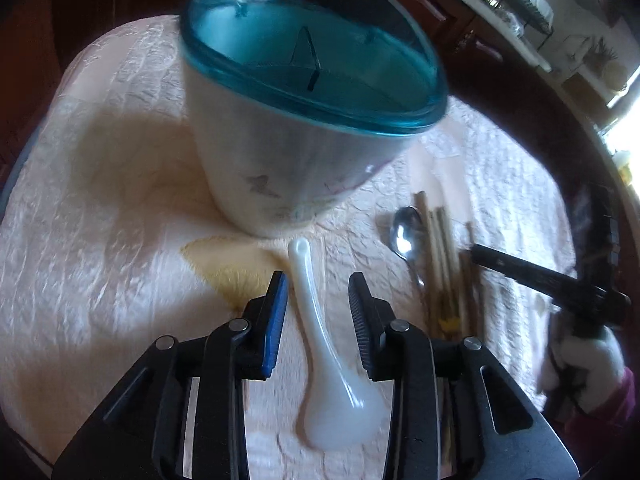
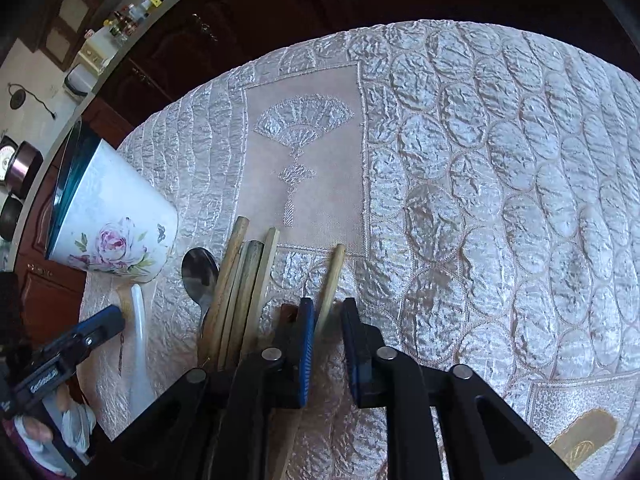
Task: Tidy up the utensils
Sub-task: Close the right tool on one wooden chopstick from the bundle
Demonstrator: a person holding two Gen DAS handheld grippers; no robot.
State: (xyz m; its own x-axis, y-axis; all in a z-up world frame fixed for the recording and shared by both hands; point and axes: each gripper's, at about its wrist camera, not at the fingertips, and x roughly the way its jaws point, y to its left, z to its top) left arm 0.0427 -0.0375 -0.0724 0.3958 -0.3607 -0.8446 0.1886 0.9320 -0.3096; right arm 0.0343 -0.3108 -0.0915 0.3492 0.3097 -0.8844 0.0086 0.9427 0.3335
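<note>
The white ceramic spoon (image 1: 320,344) lies on the tablecloth (image 1: 100,240) before the holder (image 1: 304,128); your left gripper (image 1: 318,300) straddles its handle, jaws apart, ready to clamp. Your right gripper (image 2: 326,320) brackets one lone chopstick (image 2: 334,276), jaws apart too.

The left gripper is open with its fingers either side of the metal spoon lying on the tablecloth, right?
Not quite: the left gripper is open, but its fingers straddle the white ceramic spoon; the metal spoon lies apart to its right on the tablecloth. The left wrist view shows this.
</note>
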